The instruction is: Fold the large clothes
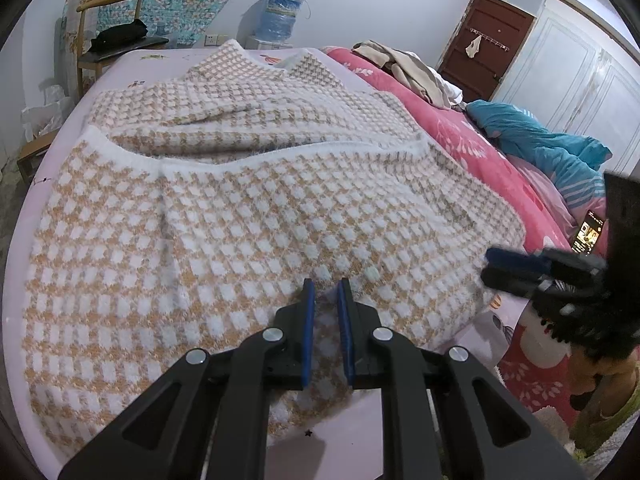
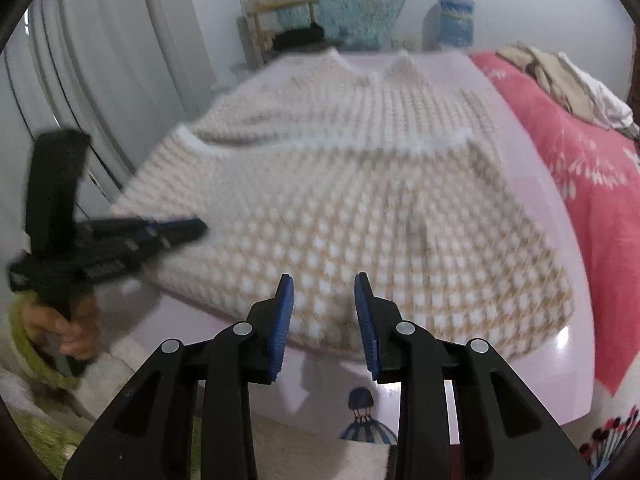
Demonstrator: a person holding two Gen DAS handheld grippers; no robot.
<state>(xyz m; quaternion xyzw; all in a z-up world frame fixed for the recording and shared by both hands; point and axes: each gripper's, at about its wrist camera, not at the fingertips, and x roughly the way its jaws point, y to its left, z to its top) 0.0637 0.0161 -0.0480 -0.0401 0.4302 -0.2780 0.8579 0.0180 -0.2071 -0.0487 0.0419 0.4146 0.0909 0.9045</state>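
A large tan-and-white checked knit sweater [image 1: 248,216] lies spread on a pale pink bed sheet [image 1: 352,436], its lower part folded up so a white hem band crosses the middle. It also shows, blurred, in the right wrist view [image 2: 340,208]. My left gripper [image 1: 325,292] hovers over the sweater's near edge, jaws a little apart with fabric showing between them, gripping nothing. My right gripper [image 2: 324,284] is open and empty just before the near edge. Each gripper shows in the other's view: the right one [image 1: 520,264] and the left one [image 2: 132,236].
A pink floral blanket [image 1: 460,136], a teal pillow [image 1: 540,140] and a heap of beige clothes [image 1: 404,68] lie along the bed's right side. A phone [image 1: 586,232] rests there. A wooden chair [image 1: 108,40] and a water bottle [image 1: 280,12] stand behind the bed.
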